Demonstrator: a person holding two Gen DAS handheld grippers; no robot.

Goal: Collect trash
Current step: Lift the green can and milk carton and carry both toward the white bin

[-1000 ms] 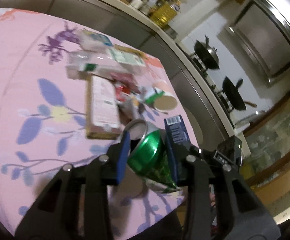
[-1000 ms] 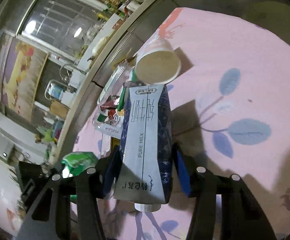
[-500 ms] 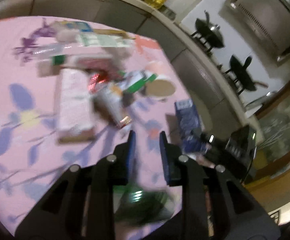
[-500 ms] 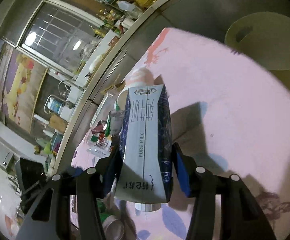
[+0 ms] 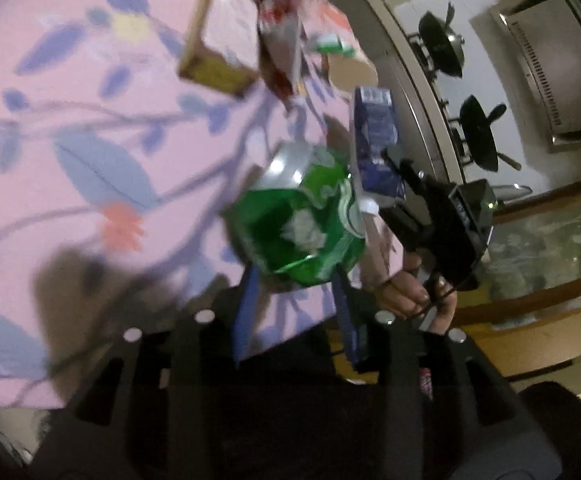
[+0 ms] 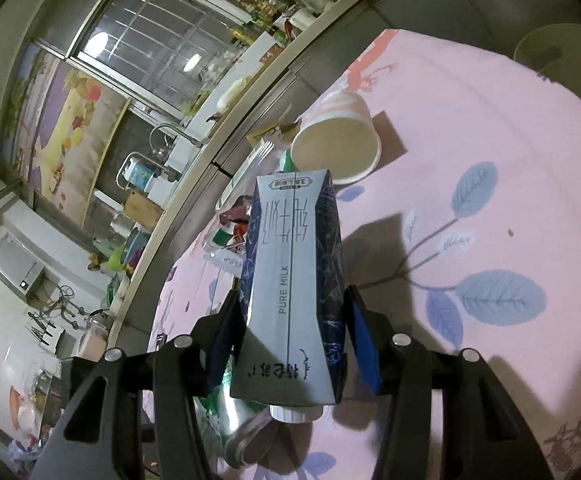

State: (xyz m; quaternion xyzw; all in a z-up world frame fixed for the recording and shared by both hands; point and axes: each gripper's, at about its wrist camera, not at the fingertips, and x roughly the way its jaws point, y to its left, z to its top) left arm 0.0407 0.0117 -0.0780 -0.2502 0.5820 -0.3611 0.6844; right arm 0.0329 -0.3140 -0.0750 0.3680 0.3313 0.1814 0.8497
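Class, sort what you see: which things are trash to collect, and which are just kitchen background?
Trash to collect:
crushed green can
milk carton
paper cup
flat box

Background:
floral tablecloth
two black pans
window

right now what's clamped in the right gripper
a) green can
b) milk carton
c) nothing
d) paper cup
b: in the right wrist view both pads of the right gripper press the sides of the blue and white milk carton, while the paper cup lies on its side on the table beyond it.
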